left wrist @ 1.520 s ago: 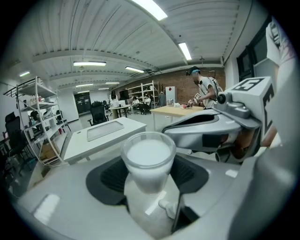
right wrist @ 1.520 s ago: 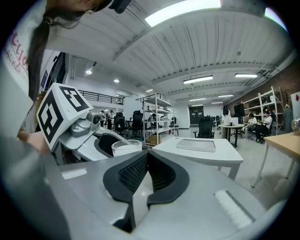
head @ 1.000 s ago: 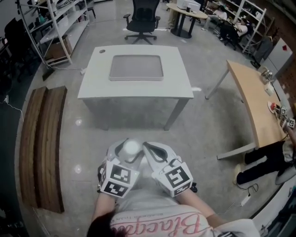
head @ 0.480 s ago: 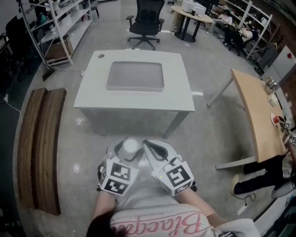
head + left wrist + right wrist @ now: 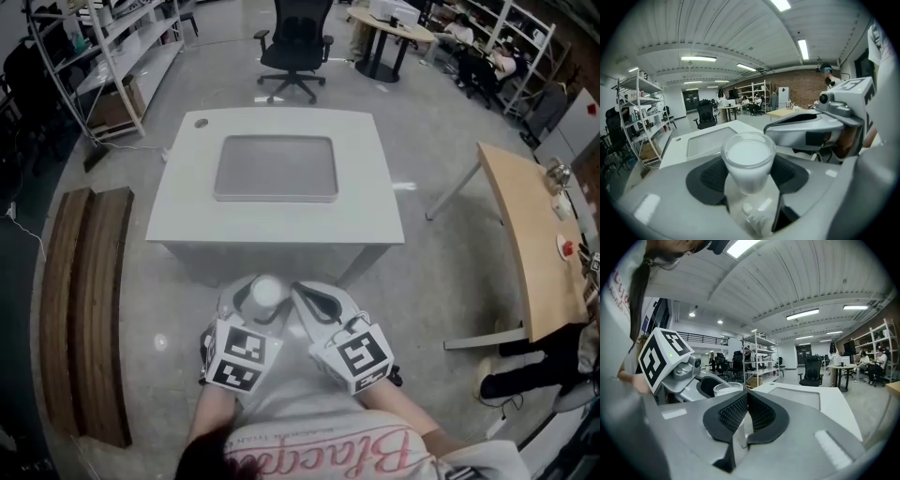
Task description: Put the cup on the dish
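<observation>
Holding the cup (image 5: 748, 161) upright, your left tool (image 5: 748, 176) is closed on its lower half, in the air short of the bench's (image 5: 370, 211) near edge. The dish (image 5: 275, 169) lies mid-bench, well apart. The tapered wall could slip through the pads (image 5: 710, 176) or tilt on the reach, and a high release could topple it. Your right tool (image 5: 746, 411) is closed on nothing. No brand shows, and the shirt's (image 5: 328, 455) script is cut off and unreadable.

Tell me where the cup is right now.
In the head view the cup is low and centre, clamped in the left gripper beside the right gripper, short of the table that carries the dish.
</observation>
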Motion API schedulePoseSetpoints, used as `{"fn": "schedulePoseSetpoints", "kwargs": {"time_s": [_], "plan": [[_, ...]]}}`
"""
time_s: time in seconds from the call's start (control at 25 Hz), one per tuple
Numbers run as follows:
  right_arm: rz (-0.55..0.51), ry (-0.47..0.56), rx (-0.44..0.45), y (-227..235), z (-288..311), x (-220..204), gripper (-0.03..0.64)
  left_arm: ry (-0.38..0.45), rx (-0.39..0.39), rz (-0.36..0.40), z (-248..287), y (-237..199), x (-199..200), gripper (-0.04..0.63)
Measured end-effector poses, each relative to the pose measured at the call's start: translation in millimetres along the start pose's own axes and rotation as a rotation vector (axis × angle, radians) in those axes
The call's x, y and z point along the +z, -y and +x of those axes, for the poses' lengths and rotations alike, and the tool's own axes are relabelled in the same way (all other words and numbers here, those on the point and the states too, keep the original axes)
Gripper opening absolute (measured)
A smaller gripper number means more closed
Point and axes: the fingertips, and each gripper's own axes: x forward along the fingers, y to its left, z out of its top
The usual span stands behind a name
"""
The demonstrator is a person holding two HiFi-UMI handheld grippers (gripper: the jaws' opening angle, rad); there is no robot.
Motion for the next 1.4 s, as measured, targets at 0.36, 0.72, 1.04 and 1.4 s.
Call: {"fn": "schedulePoseSetpoints", "kwargs": {"time_s": [0.36,0.72,1.04,1.4], "plan": [[0.023,-0.028,-0.044,48,48,8,0.002,-0.012,-0.026,0.010,53,-51,22,0.267],[0.036,-0.060,-0.091,96,96,11,0.002,-0.003,-0.044,0.010,108,-104,45,0.267],[0.036,-0.058,-0.131,140,141,23,0.002,0.036,-0.037,0.003,161,-150,64,0.267],[0.071,-0.102,-0.148,165,171,12,0.002,0.123,0.018,0.030,221,-181,76,0.267]]}}
